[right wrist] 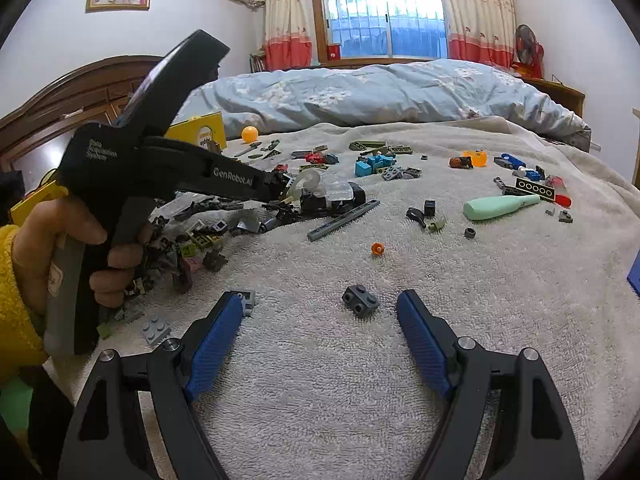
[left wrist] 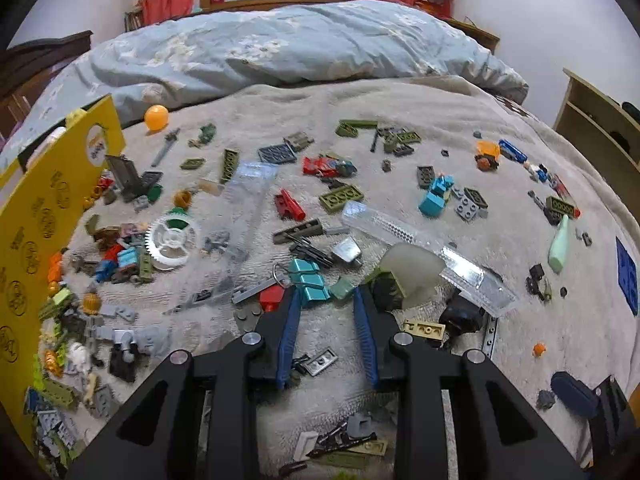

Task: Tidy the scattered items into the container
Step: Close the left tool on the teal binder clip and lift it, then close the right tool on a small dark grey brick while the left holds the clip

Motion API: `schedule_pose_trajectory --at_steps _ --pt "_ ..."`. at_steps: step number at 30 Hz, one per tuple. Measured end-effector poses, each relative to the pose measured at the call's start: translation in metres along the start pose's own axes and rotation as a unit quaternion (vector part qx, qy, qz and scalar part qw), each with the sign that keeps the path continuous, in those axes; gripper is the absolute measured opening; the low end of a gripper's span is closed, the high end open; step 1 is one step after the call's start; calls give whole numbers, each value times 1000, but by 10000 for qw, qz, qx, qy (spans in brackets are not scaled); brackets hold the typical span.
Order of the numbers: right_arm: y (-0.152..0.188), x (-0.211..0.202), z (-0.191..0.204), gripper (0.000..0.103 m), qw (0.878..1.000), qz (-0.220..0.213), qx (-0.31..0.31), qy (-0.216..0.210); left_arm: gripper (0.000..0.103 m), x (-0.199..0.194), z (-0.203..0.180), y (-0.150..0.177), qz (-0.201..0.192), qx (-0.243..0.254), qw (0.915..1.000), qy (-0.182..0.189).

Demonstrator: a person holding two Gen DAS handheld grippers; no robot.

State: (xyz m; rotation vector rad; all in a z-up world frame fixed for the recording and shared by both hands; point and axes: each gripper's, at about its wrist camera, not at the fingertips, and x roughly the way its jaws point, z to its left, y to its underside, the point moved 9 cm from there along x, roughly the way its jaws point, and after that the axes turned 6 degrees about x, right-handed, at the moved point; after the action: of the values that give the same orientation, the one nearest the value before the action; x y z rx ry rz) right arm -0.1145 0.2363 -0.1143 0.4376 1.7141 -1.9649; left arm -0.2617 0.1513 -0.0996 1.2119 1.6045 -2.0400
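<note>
Left wrist view: the left tool (left wrist: 326, 300) points down at the beige towel (left wrist: 400, 128) on the bed, and its blue pads stand a little apart, released, with nothing pressed between them. Just past its tips lie teal bricks (left wrist: 309, 280), a red brick (left wrist: 272, 297) and an olive brick under a frosted curved piece (left wrist: 412, 276). Farther out a white gear (left wrist: 173, 242) lies to the left and a long clear plate (left wrist: 424, 248) to the right. The yellow container (left wrist: 44, 216) stands at the left edge, with many small pieces heaped beside its wall.

In the right wrist view the right tool (right wrist: 320, 308) is wide apart and empty. A small dark grey brick (right wrist: 361, 301) lies on the towel between its tips, nearer the right pad and not touching it. A hand (right wrist: 60, 248) in a yellow sleeve (right wrist: 16, 300) holds the left tool over the heap. A mint green bottle (right wrist: 500, 206) lies far to the right.
</note>
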Motion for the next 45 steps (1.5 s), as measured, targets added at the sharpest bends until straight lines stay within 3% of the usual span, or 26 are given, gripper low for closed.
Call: schedule_pose_trajectory --at_steps 4,8,12,16,18,19,20,28,33,38,45 --pt "0 0 0 81 10000 -4 -3 2 27 0 6 -4 -55 38 9998 -192" --pt "1 -1 -1 81 10000 -1 -4 7 31 12 12 -7 139 25 9994 -331" --pt "1 -1 0 81 10000 -7 6 -11 34 5 23 -9 52 -443 9988 -181" --pt "-1 2 1 81 10000 -24 19 -28 34 12 24 -10 147 -150 9991 -372" --pt "-1 4 2 81 10000 -29 31 -38 34 16 25 -11 140 -188 9993 -291" --pt "-1 2 1 81 10000 -26 22 -31 29 16 25 -12 128 -202 9993 -270" --pt "-1 3 2 81 10000 -25 18 -29 17 16 24 -12 92 -230 9995 -197" --pt "-1 2 1 81 10000 -18 35 -31 16 -22 7 -9 -192 -70 9997 148" --pt "-4 -1 1 81 9998 -11 162 -90 16 -50 -13 14 -193 153 9988 434" --pt "-6 -2 -6 69 9996 3 279 -48 16 -54 -34 46 8 278 9959 855" --pt "-5 -1 -9 66 9996 -1 269 6 21 -56 -43 54 -106 646 9956 664"
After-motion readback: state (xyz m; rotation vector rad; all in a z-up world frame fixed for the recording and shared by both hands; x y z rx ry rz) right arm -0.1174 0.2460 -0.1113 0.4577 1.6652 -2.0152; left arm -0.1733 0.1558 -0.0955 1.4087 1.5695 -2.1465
